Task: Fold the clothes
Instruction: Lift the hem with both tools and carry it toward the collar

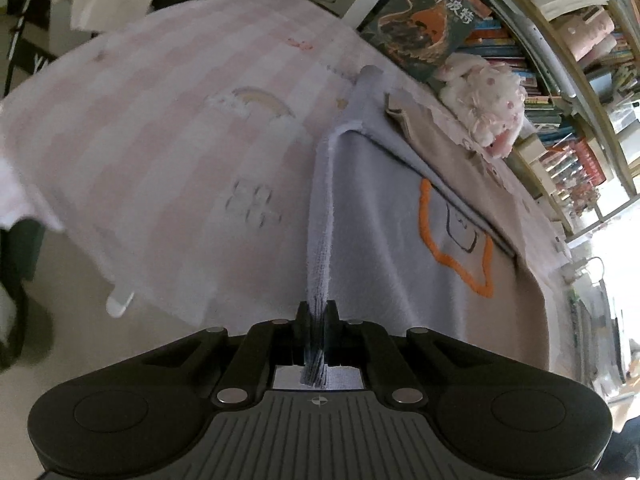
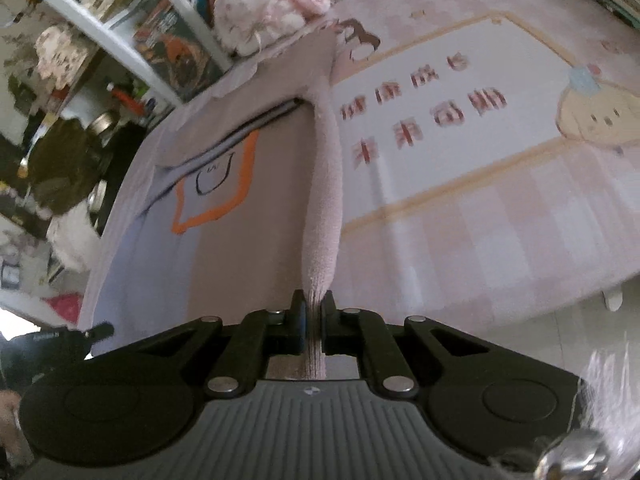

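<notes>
A garment [image 1: 384, 216] in pale lilac and beige, with an orange outline drawing on it, lies on a pink patterned tablecloth [image 1: 160, 140]. My left gripper [image 1: 318, 312] is shut on the garment's lilac edge, which rises as a taut ridge from the cloth into the jaws. In the right wrist view the same garment [image 2: 248, 208] lies left of centre. My right gripper [image 2: 313, 300] is shut on its pinkish beige edge, pulled up in a narrow fold. A folded-over flap crosses the top of the drawing in both views.
A white and pink plush toy [image 1: 486, 108] sits at the far edge of the table, also seen as plush toy [image 2: 264, 4]. Bookshelves [image 1: 568, 80] crammed with books stand behind it. The tablecloth [image 2: 480, 160] with red characters spreads to the right. Floor [image 1: 100, 332] shows below the table edge.
</notes>
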A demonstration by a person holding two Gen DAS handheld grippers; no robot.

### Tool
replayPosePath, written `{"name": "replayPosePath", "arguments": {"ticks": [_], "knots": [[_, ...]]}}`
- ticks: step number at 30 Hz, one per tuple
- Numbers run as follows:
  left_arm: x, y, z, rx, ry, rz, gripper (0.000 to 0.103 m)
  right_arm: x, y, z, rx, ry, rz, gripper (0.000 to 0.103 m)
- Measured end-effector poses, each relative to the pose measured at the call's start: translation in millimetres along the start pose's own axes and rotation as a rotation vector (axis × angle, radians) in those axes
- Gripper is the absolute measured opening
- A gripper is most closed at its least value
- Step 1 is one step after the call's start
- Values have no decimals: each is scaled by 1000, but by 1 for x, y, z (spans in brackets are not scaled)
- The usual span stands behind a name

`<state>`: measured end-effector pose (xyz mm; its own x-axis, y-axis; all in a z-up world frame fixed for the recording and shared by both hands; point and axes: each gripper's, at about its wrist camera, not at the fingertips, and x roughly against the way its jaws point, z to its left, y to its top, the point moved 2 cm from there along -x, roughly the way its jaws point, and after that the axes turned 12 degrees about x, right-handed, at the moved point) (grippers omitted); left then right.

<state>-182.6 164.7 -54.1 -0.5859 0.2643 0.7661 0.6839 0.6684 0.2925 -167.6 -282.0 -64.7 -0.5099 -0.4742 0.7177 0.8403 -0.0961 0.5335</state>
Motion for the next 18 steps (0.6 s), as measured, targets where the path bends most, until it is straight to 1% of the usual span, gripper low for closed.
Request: {"name": "replayPosePath", "arguments": {"ticks": [2,5,7,8,11,16,18], "knots": [[5,-9,4,5,1,8,4,8,-13,-1,1,10,20,6],[12,-18,9,38,-31,13,4,18,-28,-3,-10,25,41,6],[18,-17,10,82,-91,6,4,25,-32,-4,-26,47,40,6],[21,-15,10,108,-125,1,4,30,-30,-4,-42,68,24,6],[27,-2,1,161,-201,-22,4,47,-17,-2,-81,148,-53,6],[22,34,-23,218,-316,-87,4,61,29,11,-38,190,-173,6],[16,50,-32,254,-362,-114,4,60,50,10,-72,210,-227,6]]}}
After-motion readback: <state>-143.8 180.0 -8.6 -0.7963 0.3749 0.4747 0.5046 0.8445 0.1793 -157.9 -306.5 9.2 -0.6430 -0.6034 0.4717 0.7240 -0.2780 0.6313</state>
